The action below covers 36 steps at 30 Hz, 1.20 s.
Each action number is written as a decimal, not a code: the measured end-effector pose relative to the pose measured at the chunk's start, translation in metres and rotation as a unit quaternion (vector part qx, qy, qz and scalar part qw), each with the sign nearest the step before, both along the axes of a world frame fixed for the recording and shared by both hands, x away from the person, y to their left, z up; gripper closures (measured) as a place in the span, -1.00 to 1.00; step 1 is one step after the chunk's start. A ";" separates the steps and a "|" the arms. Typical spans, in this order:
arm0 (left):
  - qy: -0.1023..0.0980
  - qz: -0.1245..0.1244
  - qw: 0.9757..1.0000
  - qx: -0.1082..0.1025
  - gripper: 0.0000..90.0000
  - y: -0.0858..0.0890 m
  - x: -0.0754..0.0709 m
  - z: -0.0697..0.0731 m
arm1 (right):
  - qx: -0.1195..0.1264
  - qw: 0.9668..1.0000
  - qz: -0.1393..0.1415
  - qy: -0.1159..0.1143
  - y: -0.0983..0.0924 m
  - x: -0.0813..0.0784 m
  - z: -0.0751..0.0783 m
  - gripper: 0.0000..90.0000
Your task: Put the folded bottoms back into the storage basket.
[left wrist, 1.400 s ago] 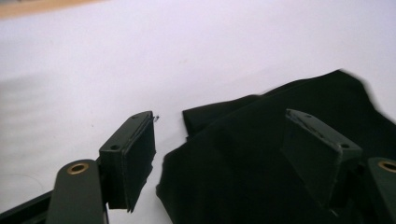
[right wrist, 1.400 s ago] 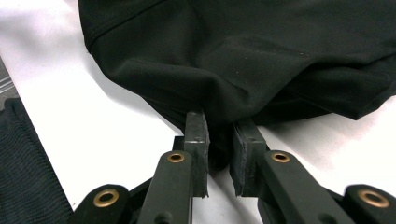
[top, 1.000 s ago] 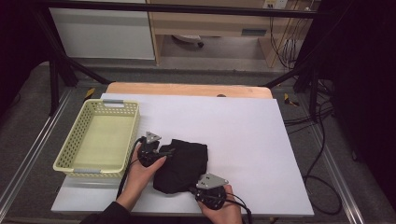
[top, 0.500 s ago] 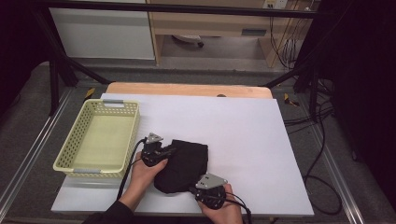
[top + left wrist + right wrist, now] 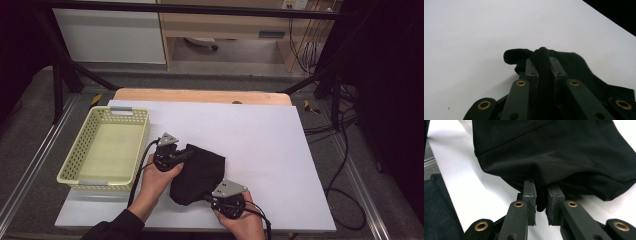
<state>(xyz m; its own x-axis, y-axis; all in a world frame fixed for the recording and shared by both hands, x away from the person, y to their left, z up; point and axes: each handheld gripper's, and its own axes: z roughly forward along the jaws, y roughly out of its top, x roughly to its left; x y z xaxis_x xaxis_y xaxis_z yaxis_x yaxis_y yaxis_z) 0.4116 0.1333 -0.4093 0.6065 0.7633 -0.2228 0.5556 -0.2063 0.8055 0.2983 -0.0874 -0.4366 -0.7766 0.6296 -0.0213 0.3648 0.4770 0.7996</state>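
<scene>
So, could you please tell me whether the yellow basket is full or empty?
Empty. In the high view the yellow basket shows only its bare floor, and the black cloth lies outside it on the white table.

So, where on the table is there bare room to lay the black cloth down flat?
The widest free patch is the white table top right of the black cloth, up to the far wooden edge. The yellow basket is also empty. The near left is crowded: the left hand-held gripper and right hand-held gripper both clamp the cloth there.
</scene>
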 end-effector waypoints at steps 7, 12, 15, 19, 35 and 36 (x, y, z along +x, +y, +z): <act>-0.007 -0.008 1.000 0.003 0.79 -0.005 0.006 0.016 | 0.006 1.000 0.002 0.000 -0.003 0.012 0.009 0.78; -0.010 -0.007 1.000 0.005 0.79 -0.005 0.013 0.026 | 0.002 1.000 0.009 -0.005 -0.002 0.022 0.018 0.79; -0.018 -0.008 1.000 0.006 0.79 -0.006 0.016 0.034 | 0.003 1.000 0.013 -0.007 -0.001 0.028 0.026 0.78; -0.024 -0.007 1.000 0.001 0.79 -0.005 0.021 0.043 | 0.007 1.000 0.019 -0.004 0.000 0.036 0.035 0.79; -0.037 0.000 0.999 -0.003 0.79 0.006 0.034 0.066 | 0.020 0.998 0.061 0.013 0.016 0.064 0.061 0.79; -0.039 -0.001 0.999 -0.003 0.79 0.007 0.035 0.067 | 0.020 0.998 0.063 0.013 0.018 0.065 0.063 0.79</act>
<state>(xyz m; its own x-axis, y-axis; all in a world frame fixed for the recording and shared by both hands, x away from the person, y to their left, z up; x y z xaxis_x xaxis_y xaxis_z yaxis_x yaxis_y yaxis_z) 0.4466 0.1402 -0.3418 0.6232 0.7612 -0.1794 0.4912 -0.2025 0.8472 0.3635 -0.0697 -0.3738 -0.8491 0.5277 0.0232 0.3253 0.4878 0.8101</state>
